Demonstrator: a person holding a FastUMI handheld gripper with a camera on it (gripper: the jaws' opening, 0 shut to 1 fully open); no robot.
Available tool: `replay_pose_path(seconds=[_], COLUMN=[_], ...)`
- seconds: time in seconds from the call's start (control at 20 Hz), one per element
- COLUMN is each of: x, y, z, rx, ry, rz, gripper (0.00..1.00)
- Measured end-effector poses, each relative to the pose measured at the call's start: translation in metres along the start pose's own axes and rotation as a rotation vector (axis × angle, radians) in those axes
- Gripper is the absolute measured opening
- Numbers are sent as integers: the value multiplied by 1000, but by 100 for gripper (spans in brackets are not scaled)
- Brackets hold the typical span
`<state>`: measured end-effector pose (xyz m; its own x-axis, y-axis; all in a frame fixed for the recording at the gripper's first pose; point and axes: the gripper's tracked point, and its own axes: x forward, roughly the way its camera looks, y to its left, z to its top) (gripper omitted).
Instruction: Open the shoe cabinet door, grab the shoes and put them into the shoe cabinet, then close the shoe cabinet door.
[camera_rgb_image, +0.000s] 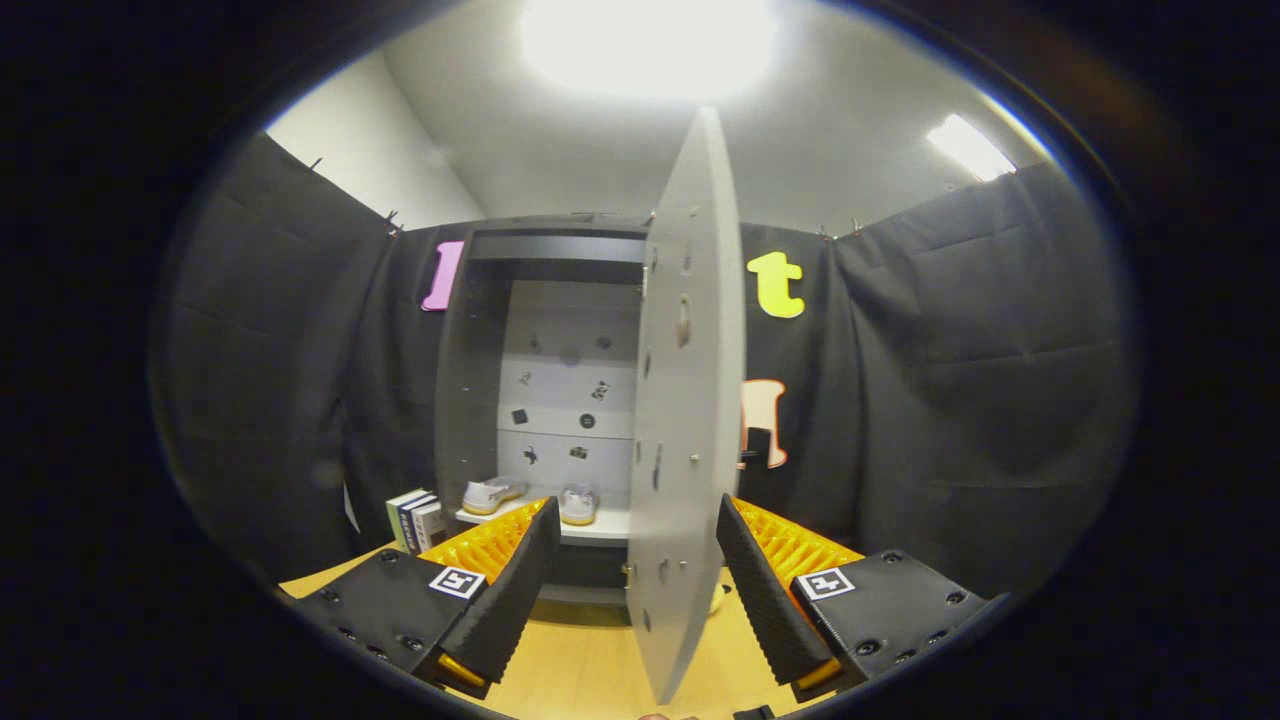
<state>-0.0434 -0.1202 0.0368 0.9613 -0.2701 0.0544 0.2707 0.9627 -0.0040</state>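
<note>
Grey board, pale and matte — the shoe cabinet (545, 400) is standing open on the wooden table (590, 660), against the black cloth wall. Its door (685, 400) is swinging out edge-on toward the camera, showing small holes and fittings on its inner face. Inside, a pair of light-coloured shoes (530, 498) is sitting on the lower shelf, one nearer the left wall, one nearer the door. The back panel is showing a few dark marks.

The gripper (640, 590) is spread wide, the fingers (510, 590) released — the door's lower edge is hanging between them, and whether either finger is touching it cannot be told.

A few upright books (415, 520) are standing just left of the cabinet. Open tabletop is lying beneath the door and ahead of the fingers.
</note>
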Motion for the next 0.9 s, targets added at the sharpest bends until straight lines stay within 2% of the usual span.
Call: replay_pose_path(seconds=[0.15, 0.25, 0.6, 0.9], x=[-1, 7, 61, 97], y=[-45, -69, -120, -131], z=[1, -2, -19, -32], rx=[15, 18, 26, -6], ry=[13, 23, 56, 87], rz=[-67, -83, -50, -11], gripper=[97, 97, 97, 96])
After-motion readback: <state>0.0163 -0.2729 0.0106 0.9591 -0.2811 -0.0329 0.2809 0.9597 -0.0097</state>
